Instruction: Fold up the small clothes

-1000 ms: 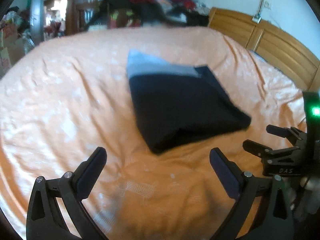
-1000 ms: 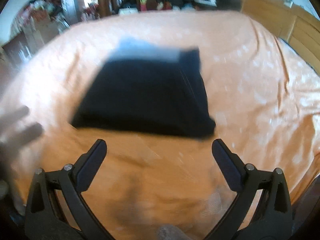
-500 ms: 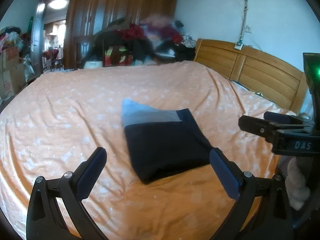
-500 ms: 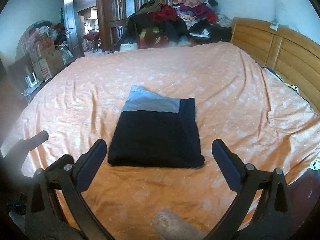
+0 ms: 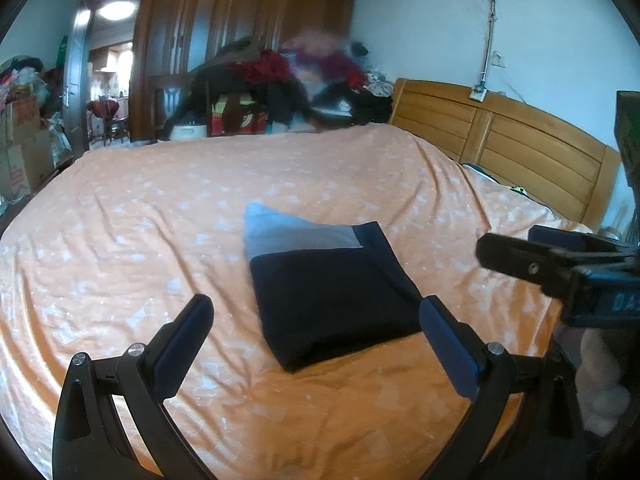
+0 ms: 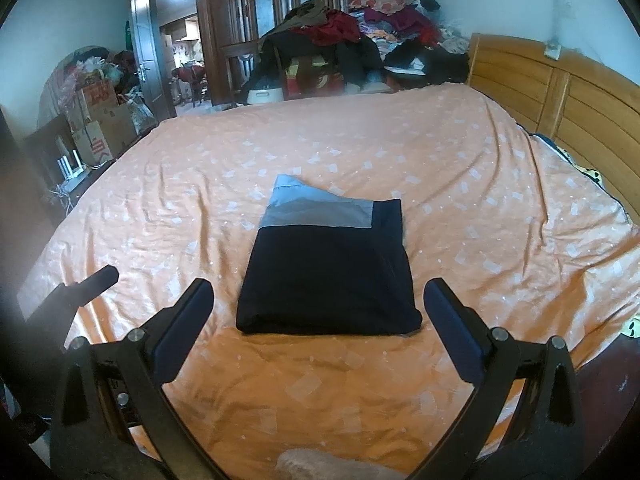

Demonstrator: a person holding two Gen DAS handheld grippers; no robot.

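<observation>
Both grippers have pulled back and risen from the garment [image 6: 328,268] over the last second, so it now sits smaller and farther ahead in each wrist view. It lies folded into a neat dark rectangle with a grey band along its far edge, flat on the orange bed [image 6: 480,216], near the middle and toward the near side. Left gripper [image 5: 316,336] jaws stand wide open and empty; right gripper [image 6: 316,316] jaws are likewise spread wide, holding nothing. Neither touches the cloth. Judging by the tidy shape and the retreat, this piece looks finished, and the next step is probably fetching another.

What the garment is cannot be told, as its layers hide the cut. The clothes pile [image 6: 360,32] past the far edge is blurred in the left view. A pale fuzzy patch [image 6: 320,464] at the bottom of the right view is cut off and unclear.
</observation>
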